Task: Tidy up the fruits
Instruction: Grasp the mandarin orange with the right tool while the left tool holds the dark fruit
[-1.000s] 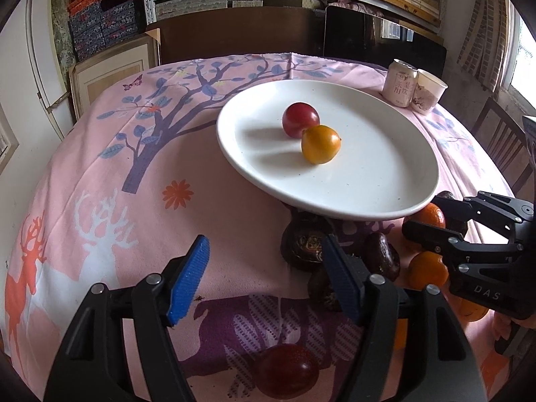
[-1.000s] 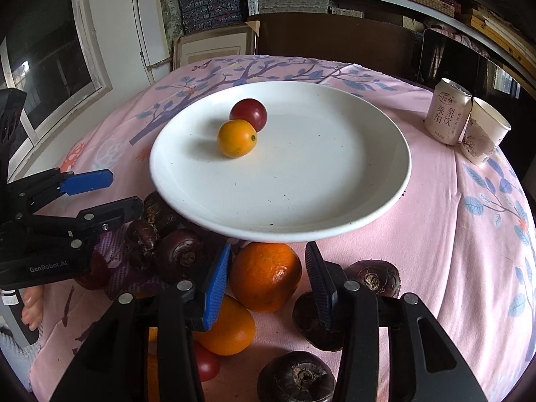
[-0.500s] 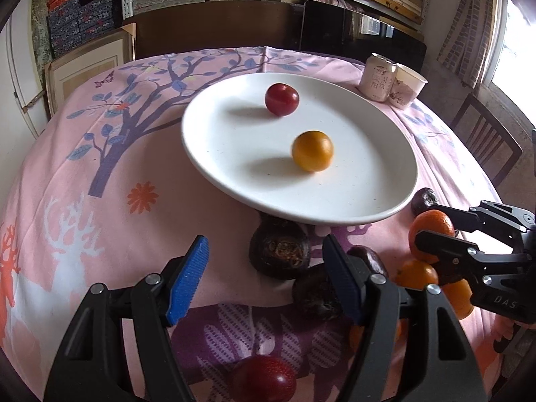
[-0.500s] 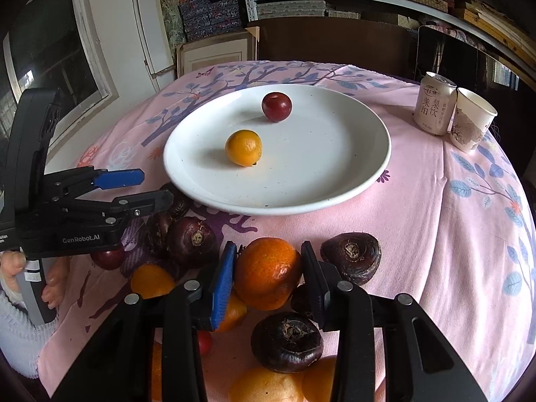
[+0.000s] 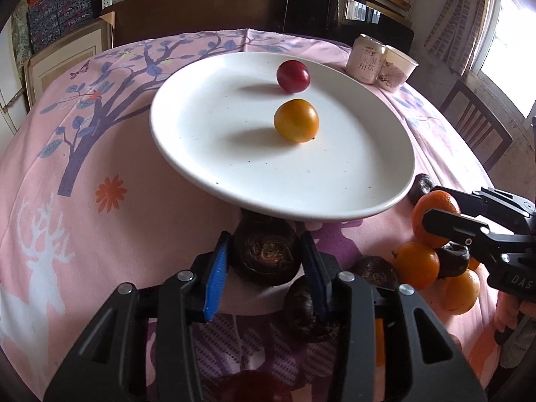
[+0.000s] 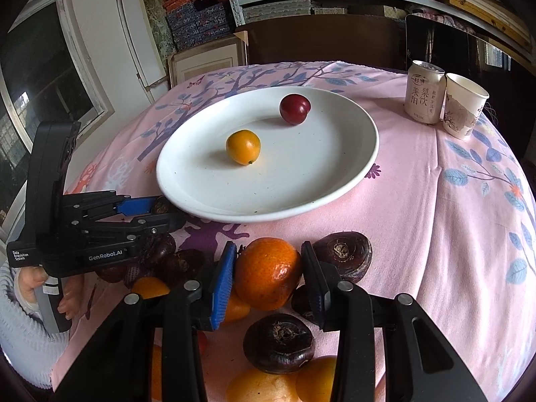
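Observation:
A white plate [image 5: 234, 174] [image 6: 335, 181] holds a yellow-orange fruit [image 5: 296, 120] [image 6: 243, 146] and a red plum [image 5: 292, 76] [image 6: 294, 109]. My left gripper [image 5: 264, 261] is shut on a dark water chestnut [image 5: 266, 254] just in front of the plate's near rim. My right gripper [image 6: 268, 271] is shut on an orange mandarin [image 6: 268, 273], also seen in the left wrist view [image 5: 435, 214]. Several more dark chestnuts [image 6: 343, 256] and orange fruits [image 5: 415, 264] lie in a pile on the pink tablecloth below the plate.
A drink can [image 6: 423, 92] and a paper cup [image 6: 464, 110] stand at the far right of the table. A wooden chair [image 5: 475, 127] is beyond the right edge. Shelves and boxes line the back wall.
Both grippers have closed: the left onto the dark chestnut, the right onto the mandarin. The left gripper moved forward toward the plate's rim.

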Tool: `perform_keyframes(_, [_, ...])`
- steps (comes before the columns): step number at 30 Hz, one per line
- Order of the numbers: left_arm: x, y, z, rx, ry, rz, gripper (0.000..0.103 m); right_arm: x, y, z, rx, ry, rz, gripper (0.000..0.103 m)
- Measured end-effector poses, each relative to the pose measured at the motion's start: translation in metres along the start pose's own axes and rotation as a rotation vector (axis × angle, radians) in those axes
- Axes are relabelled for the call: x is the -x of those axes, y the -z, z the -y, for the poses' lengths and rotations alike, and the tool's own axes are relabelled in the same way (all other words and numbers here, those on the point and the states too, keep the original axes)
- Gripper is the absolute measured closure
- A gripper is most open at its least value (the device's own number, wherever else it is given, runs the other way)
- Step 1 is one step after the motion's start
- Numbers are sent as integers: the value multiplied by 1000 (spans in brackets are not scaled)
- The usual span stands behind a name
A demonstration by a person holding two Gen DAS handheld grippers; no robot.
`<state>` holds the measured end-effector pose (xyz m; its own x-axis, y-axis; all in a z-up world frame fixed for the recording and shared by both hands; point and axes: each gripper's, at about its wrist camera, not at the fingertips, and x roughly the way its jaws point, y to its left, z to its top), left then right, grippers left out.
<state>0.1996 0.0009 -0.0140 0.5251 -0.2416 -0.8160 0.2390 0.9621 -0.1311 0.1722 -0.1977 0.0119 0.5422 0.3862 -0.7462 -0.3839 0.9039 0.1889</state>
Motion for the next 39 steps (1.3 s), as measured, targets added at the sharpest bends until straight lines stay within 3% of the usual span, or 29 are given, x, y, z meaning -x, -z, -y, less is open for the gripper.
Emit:
perform_keyframes(5, [3,3,7,-25,-44,23,62,0,0,1,-2,2,4,63])
perform_keyframes(13, [23,14,-4,27,-76,41,62,2,1,0,-4,-5,5,63])
perform_keyframes(20, [43,15,6,-2,-96,124,62,12,1,-7,9,-22,39,63])
perform_keyframes(27, [50,16,10,-5,-107,151,62,24,7,-14,24,-40,68,63])
perform_keyframes(35, [61,19,11,4,-119,185,62,57,7,31,-135,-32,175,63])
perform_keyframes(39, [64,22,19,-16,-132,202,62,55,6,28,-126,-35,174,63])
